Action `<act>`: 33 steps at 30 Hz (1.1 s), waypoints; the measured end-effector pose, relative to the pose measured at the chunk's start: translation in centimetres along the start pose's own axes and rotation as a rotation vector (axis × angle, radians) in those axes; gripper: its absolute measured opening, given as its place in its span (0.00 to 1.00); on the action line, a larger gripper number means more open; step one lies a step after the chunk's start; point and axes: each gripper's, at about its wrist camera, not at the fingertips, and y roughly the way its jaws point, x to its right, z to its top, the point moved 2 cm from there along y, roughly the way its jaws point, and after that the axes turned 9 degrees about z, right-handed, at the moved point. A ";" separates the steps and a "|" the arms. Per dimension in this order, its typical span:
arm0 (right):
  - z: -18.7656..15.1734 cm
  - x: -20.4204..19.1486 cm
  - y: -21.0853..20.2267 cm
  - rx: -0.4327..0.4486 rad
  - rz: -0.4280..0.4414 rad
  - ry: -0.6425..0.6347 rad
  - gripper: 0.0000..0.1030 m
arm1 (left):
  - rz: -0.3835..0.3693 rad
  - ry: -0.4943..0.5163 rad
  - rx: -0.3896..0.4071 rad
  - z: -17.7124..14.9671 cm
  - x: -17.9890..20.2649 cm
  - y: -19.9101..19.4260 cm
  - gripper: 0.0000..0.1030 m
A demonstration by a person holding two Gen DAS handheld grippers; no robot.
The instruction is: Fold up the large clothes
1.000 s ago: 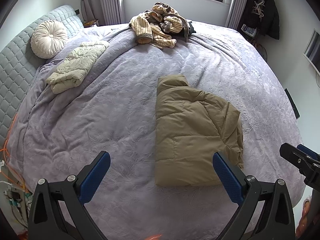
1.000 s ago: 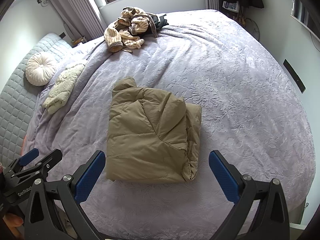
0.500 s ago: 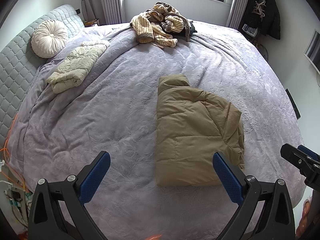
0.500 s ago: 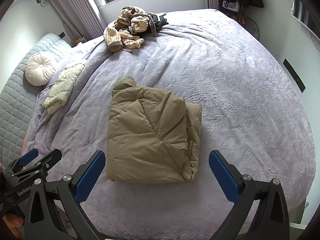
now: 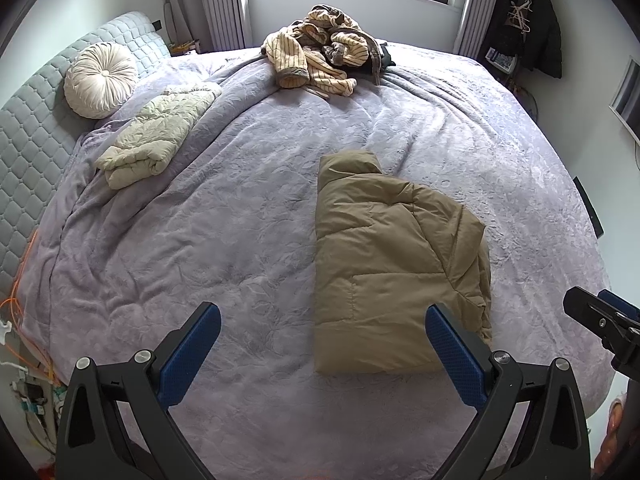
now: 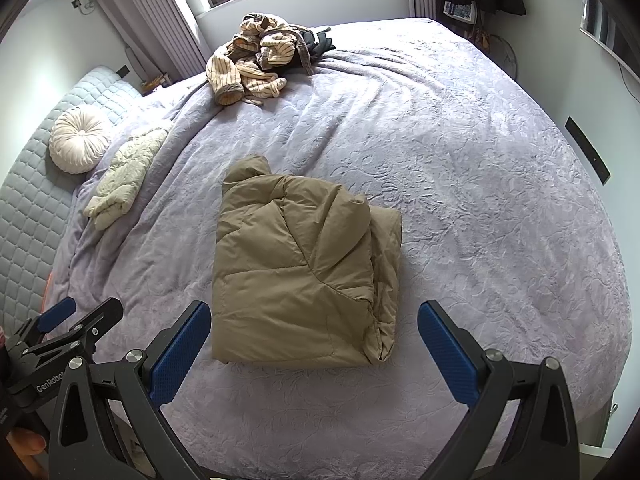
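A folded tan quilted puffer jacket [image 6: 304, 272] lies near the front edge of a bed with a lavender embossed bedspread [image 6: 480, 200]. The left claw [image 5: 320, 344] and right claw [image 6: 316, 340] hover above it, both spread wide, holding nothing.

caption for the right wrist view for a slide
Open right gripper above a folded tan puffer jacket on a lavender bed, unfolded striped clothes beyond.
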 end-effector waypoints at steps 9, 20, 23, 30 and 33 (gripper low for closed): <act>-0.2 -0.3 0.0 0.000 -0.002 -0.001 1.00 | 0.001 0.003 -0.002 0.2 0.1 0.1 0.99; 0.0 -0.2 0.0 0.000 0.000 -0.001 1.00 | 0.004 0.003 -0.004 0.2 0.2 0.1 0.99; 0.0 -0.2 0.0 -0.002 0.000 -0.002 1.00 | 0.005 0.003 -0.005 0.1 0.2 0.1 0.99; -0.1 -0.2 0.0 0.000 0.000 -0.003 1.00 | 0.011 0.005 -0.002 0.0 0.1 0.0 0.99; 0.0 -0.2 0.0 0.000 0.000 -0.002 1.00 | 0.009 0.004 -0.002 0.0 0.1 -0.1 0.99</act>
